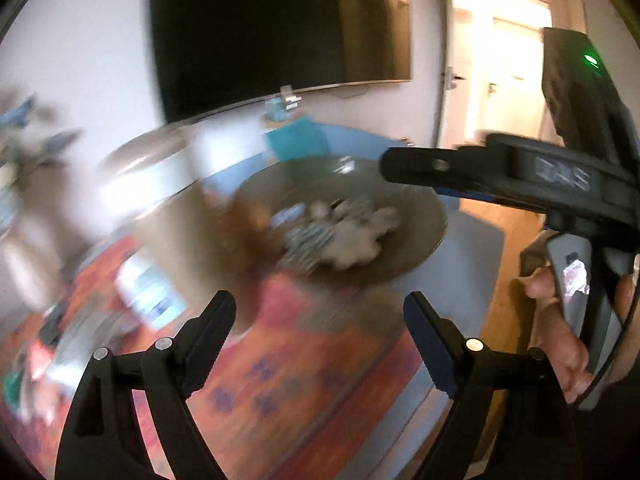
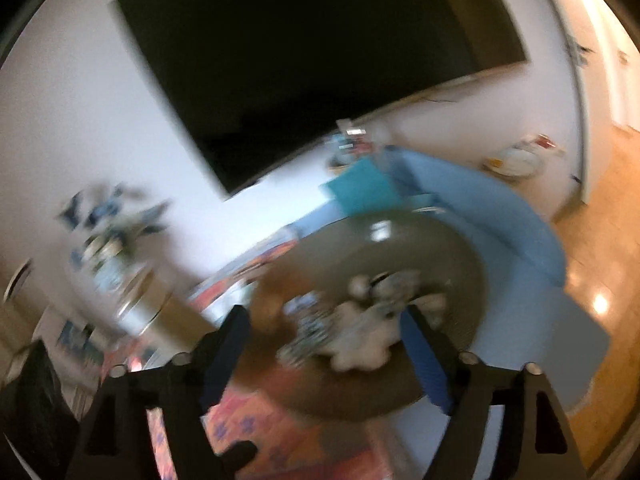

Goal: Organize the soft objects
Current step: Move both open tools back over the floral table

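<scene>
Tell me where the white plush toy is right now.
The white plush toy lies in the round grey bowl, right of a brown plush, ahead of both open grippers.

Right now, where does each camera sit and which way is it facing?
Left wrist: on the left gripper, looking down over its open fingers at the round grey bowl of soft toys; the right gripper and a hand show at right.
Right wrist: on the right gripper, fingers open, closer over the same bowl.
Shared: bowl, toys, dark wall screen, blue mat. Both are blurred.
</scene>
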A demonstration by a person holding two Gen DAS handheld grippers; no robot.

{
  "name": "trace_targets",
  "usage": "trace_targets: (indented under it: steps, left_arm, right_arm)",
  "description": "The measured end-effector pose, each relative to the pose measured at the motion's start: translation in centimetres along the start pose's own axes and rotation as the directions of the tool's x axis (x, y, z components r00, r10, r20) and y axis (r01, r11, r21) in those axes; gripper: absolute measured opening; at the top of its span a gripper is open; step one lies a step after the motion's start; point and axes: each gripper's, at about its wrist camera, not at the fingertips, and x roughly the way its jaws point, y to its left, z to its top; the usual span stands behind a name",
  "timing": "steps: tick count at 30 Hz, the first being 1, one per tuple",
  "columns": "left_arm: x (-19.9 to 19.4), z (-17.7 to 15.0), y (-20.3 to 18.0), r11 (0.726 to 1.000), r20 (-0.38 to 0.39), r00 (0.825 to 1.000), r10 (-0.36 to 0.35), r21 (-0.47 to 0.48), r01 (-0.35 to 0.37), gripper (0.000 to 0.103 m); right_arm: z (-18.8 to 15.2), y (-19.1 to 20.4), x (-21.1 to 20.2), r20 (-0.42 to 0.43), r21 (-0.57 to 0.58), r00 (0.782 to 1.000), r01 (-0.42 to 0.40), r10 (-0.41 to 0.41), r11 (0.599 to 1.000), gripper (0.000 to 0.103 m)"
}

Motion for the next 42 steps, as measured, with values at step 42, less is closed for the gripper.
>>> trace_targets:
  steps: [42]
  left_arm:
    - [-4.4, -15.8, 26.6, 0.778, -0.131, 0.922, 0.364, -0.503, -0.378, 0.088]
  right_arm:
    - [-15.5, 24.1, 21.0, -0.408, -0.369, 0.911, -0.108, -0.057, 0.923, 0.089]
